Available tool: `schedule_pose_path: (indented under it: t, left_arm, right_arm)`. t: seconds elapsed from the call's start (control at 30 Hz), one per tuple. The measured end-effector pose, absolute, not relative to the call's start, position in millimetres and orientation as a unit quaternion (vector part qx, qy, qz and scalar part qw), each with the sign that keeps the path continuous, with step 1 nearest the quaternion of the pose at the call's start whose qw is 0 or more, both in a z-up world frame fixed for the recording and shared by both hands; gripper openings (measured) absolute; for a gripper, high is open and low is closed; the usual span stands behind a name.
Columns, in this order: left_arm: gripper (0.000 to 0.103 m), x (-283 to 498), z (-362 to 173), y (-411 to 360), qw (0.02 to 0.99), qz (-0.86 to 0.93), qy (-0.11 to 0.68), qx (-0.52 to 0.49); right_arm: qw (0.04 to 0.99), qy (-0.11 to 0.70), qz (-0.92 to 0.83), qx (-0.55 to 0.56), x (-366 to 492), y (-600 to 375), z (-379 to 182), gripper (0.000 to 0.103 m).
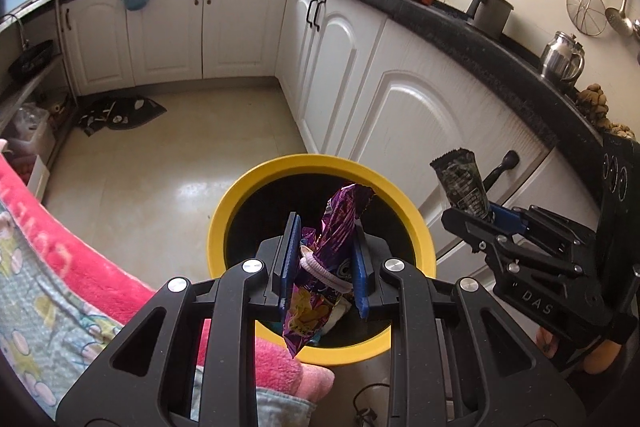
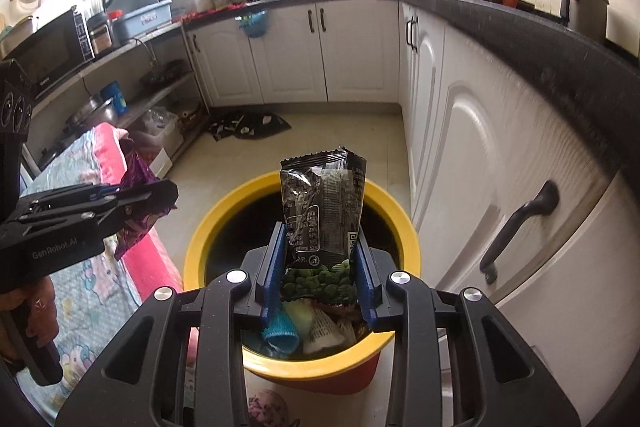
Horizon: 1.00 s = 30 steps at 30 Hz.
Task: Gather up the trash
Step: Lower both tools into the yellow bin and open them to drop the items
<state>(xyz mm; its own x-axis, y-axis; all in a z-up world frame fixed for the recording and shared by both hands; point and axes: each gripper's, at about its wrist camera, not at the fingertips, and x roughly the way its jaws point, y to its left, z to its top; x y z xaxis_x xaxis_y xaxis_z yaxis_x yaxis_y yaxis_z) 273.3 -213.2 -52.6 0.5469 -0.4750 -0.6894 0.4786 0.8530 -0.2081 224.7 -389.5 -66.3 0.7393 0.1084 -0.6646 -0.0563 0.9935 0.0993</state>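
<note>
Left wrist view first: my left gripper (image 1: 326,259) is clamped on a crumpled purple snack wrapper (image 1: 332,247) that has a pale hair tie (image 1: 320,269) looped round it, the blue pads (image 1: 291,259) pressing it from both sides, and the pack hangs over the mouth of the yellow-rimmed bin (image 1: 218,227) at the picture's centre. At about 3 o'clock in that view I see my right gripper (image 1: 490,215) pinching a black wrapper (image 1: 460,183) upright; the letters "DAS" show on its black body. A pink-edged blanket (image 1: 60,267) lies at 8 o'clock, and white cabinet doors (image 1: 420,115) under a dark countertop (image 1: 500,39) run up the right side. From the right wrist view, the right gripper (image 2: 320,267) holds the black snack pack (image 2: 324,207) between its blue pads, green peas printed on its lower end, with a QR code and a table of percentages whose small print I cannot read. It stands over the same bin (image 2: 192,259), where a teal knitted piece (image 2: 280,333) and white paper scraps (image 2: 324,331) already lie. At 9 o'clock the left gripper (image 2: 168,199) shows side-on, marked "GenRobot.AI", closed on the purple wrapper (image 2: 136,187). A microwave (image 2: 52,51) sits at 10 o'clock; its brand is too small to read.
</note>
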Motion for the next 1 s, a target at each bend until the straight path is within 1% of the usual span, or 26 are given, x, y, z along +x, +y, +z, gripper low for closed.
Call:
schedule_pose_path:
  t: [0.3,0.57,0.77,0.93,1.0]
  left_arm:
    - [0.017,284.9,-74.8,-220.2,0.869,-0.274,0.412,-0.001]
    - [0.018,304.6,-95.0,-218.9,0.851,-0.278,0.445,-0.029]
    - [0.021,310.0,-107.0,-216.2,0.842,-0.276,0.462,-0.03]
    - [0.026,311.0,-110.5,-214.7,0.84,-0.273,0.468,-0.03]
    - [0.03,310.1,-110.6,-214.2,0.84,-0.271,0.469,-0.028]
  right_arm:
    - [0.919,0.389,0.052,0.03,234.4,-379.9,-92.5,0.031]
    - [0.902,0.425,0.06,0.038,249.9,-375.1,-123.7,0.032]
    - [0.895,0.44,0.062,0.042,258.2,-373.0,-139.7,0.034]
    - [0.894,0.443,0.059,0.043,261.0,-370.4,-142.3,0.037]
    - [0.894,0.442,0.057,0.044,261.0,-371.4,-142.1,0.038]
